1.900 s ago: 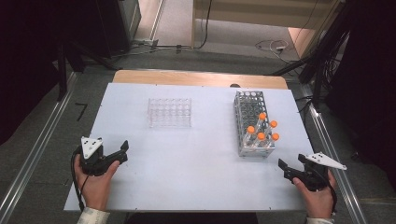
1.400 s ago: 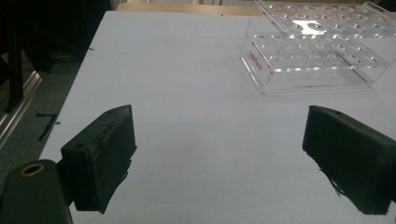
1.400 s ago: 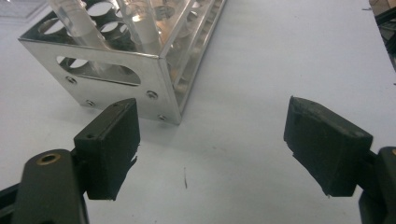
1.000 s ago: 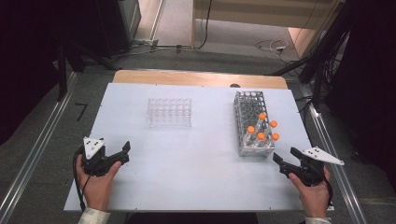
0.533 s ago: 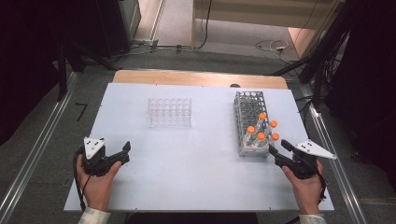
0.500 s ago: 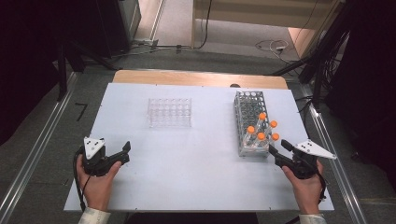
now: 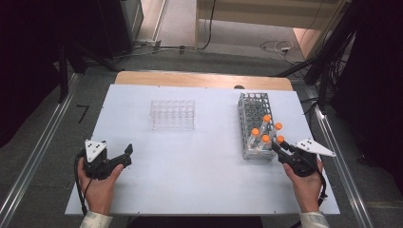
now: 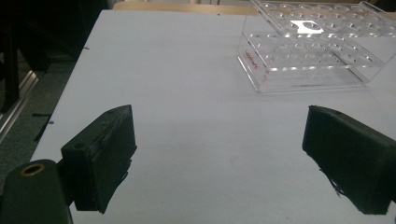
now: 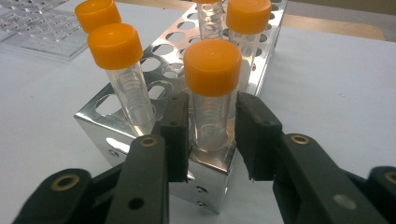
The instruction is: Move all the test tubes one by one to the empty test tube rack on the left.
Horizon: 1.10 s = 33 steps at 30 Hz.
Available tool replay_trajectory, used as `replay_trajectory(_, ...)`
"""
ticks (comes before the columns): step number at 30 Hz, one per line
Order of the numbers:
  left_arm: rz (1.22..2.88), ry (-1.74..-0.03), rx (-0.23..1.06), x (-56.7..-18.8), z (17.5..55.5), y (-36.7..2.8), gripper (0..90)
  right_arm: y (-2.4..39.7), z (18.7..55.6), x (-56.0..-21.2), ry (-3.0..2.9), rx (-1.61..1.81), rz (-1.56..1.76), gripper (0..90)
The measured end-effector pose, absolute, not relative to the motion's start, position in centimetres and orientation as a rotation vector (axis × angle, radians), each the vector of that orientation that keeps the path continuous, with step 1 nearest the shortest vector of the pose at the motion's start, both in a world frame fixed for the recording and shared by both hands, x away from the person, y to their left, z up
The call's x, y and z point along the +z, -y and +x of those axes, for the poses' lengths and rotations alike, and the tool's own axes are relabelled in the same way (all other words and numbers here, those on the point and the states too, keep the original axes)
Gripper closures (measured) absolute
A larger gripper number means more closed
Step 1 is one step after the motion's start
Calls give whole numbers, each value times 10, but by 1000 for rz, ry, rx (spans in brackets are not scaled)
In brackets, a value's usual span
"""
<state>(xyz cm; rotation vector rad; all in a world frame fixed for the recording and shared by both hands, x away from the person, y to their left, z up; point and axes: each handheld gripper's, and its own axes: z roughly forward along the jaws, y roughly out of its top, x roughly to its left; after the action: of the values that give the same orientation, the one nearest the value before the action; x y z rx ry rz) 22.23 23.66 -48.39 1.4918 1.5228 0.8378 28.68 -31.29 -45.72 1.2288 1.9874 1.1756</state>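
On the white table [image 7: 199, 180], a metal rack [image 7: 254, 124] near the right edge holds 5 orange-capped tubes; a clear rack [image 7: 172, 114] sits toward the far edge. The right gripper [image 9: 212, 128], jaws just closing, brackets the nearest tube [image 9: 212, 93], contact unclear: gripping step, then a straight lift. The left gripper [image 8: 219, 154] gapes wide, holding nothing.

One fixed overhead camera and two close gripper cameras around the metal tube rack [image 7: 254, 126].

The high view looks forward and down on the whole table. The right gripper view sits low, just before the rack's near corner [image 9: 205, 163]. The left gripper view faces the clear plastic rack [image 8: 313, 56], which stands left of the metal one in the high view [image 7: 172, 114].
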Motion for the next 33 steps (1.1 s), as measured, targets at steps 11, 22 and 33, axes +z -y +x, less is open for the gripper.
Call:
replay_trajectory(11, 1497, -1521, 835, -484, 222, -236, 96, 312, 288, -453, -1969, 1191, 1214, 716)
replay_trajectory(22, 1498, -1517, 831, -484, 223, -236, 96, 318, 276, -425, -1893, 1270, 1167, 718)
replay_trajectory(33, 1509, -1502, 819, -484, 222, -234, 97, 321, 255, -402, -1882, 1308, 1139, 720)
